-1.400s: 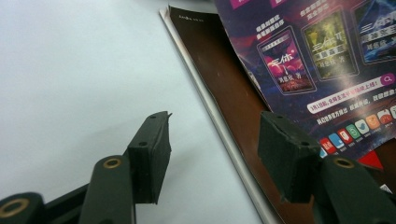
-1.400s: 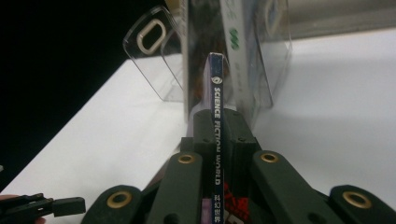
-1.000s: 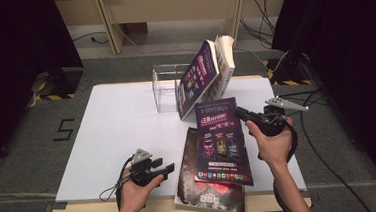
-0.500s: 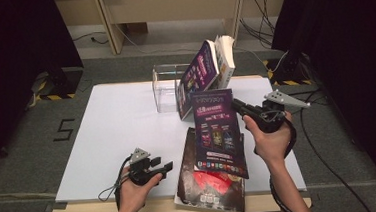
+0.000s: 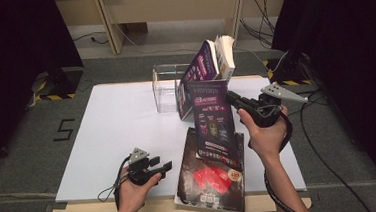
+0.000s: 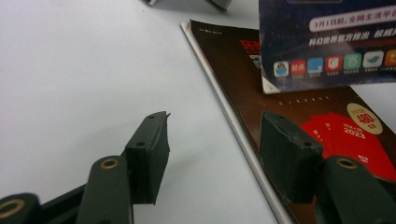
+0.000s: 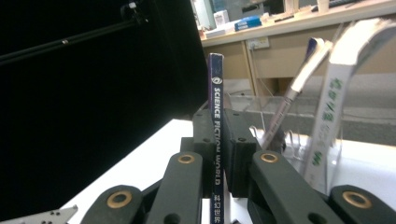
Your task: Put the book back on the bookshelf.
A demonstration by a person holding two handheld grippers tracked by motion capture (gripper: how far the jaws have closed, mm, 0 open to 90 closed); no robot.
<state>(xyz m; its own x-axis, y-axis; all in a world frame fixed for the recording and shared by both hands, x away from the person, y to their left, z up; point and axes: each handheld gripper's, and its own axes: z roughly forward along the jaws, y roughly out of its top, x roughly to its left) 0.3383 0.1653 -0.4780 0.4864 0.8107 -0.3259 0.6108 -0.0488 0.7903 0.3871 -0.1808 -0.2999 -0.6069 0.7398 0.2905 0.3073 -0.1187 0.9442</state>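
The magazine [image 5: 214, 121] has risen upright, clamped in the right tool [image 5: 231, 99].

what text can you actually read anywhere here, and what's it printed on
"SCIENCE FICTION WORLD": spine of the magazine clamped in the right claw.
"2023": red patch on the flat magazine on the table.
"400": yellow round badge on that same cover.
"3月1日起": white strip on the held magazine's cover, the rest too blurred.
"5": mark on the floor left of the table.
Green characters on the white book's spine: too blurred to read.
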